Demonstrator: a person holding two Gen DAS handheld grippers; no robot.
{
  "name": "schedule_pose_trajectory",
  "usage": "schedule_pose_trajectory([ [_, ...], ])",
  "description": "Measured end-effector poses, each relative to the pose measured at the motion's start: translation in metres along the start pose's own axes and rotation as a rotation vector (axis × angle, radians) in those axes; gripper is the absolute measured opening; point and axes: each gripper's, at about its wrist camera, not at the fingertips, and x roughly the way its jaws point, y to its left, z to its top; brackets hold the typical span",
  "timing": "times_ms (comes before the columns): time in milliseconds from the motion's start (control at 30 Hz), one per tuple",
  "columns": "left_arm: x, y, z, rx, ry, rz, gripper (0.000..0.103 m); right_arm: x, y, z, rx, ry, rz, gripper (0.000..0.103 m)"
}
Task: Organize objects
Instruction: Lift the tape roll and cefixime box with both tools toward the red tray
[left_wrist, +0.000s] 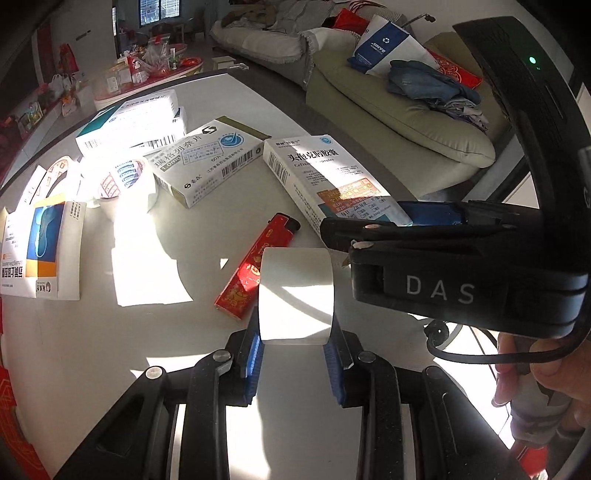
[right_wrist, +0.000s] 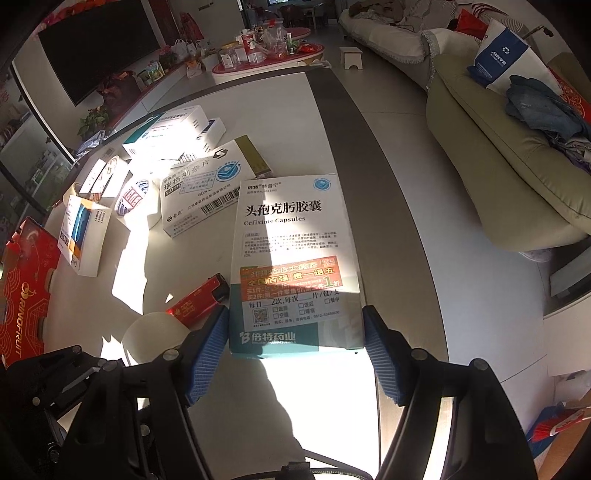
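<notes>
My left gripper (left_wrist: 295, 339) is shut on a white tape roll (left_wrist: 296, 295), held by its flat sides just above the table; the roll also shows in the right wrist view (right_wrist: 155, 339). My right gripper (right_wrist: 295, 332) has its blue pads on both sides of the near end of the Cefixime Capsules box (right_wrist: 295, 258), which lies flat on the table; the pads seem to touch its edges. That box also shows in the left wrist view (left_wrist: 325, 177), with the right gripper's body (left_wrist: 461, 266) over its end. A red lighter (left_wrist: 255, 266) lies between roll and box.
Several white medicine boxes (left_wrist: 199, 162) and another tape roll (left_wrist: 122, 181) lie at the table's far left. A box with a blue picture (left_wrist: 40, 251) stands at the left edge. A red carton (right_wrist: 26, 288) is at far left. A sofa (right_wrist: 498, 166) stands beyond the table's right edge.
</notes>
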Motion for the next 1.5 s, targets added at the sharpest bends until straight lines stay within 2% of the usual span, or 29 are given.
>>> schedule_pose_trajectory([
  [300, -0.028, 0.032, -0.036, -0.04, 0.014, 0.004, 0.031, -0.02, 0.009, -0.03, 0.034, -0.014, 0.031, 0.071],
  [567, -0.065, 0.075, -0.097, -0.106, 0.014, 0.023, 0.031, -0.041, 0.074, -0.1, -0.047, -0.002, 0.056, 0.071],
  [667, -0.073, 0.086, -0.109, -0.132, 0.009, 0.036, 0.031, -0.048, 0.095, -0.118, -0.081, 0.004, 0.052, 0.071],
  [767, -0.076, 0.09, -0.117, -0.13, 0.004, 0.07, 0.031, -0.048, 0.115, -0.128, -0.175, 0.025, 0.006, 0.072],
  [967, -0.081, 0.092, -0.121, -0.128, -0.004, 0.091, 0.031, -0.044, 0.119, -0.123, -0.167, 0.044, 0.002, 0.072],
  [1033, -0.08, 0.094, -0.123, -0.125, 0.0, 0.106, 0.031, -0.039, 0.119, -0.118, -0.158, 0.069, -0.002, 0.077],
  [1200, -0.081, 0.097, -0.122, -0.119, -0.003, 0.123, 0.031, -0.028, 0.124, -0.11, -0.146, 0.101, -0.052, 0.08],
  [1367, -0.075, 0.104, -0.111, -0.141, -0.01, 0.107, 0.031, -0.024, 0.13, -0.099, -0.128, 0.07, -0.076, 0.082],
  [1400, -0.073, 0.105, -0.109, -0.145, -0.011, 0.097, 0.031, -0.022, 0.131, -0.097, -0.124, 0.07, -0.074, 0.081],
  [1433, -0.073, 0.106, -0.108, -0.153, -0.011, 0.089, 0.031, -0.019, 0.131, -0.096, -0.119, 0.082, -0.069, 0.072],
  [1500, -0.075, 0.107, -0.107, -0.163, -0.017, 0.078, 0.031, -0.022, 0.132, -0.094, -0.121, 0.076, -0.065, 0.072],
])
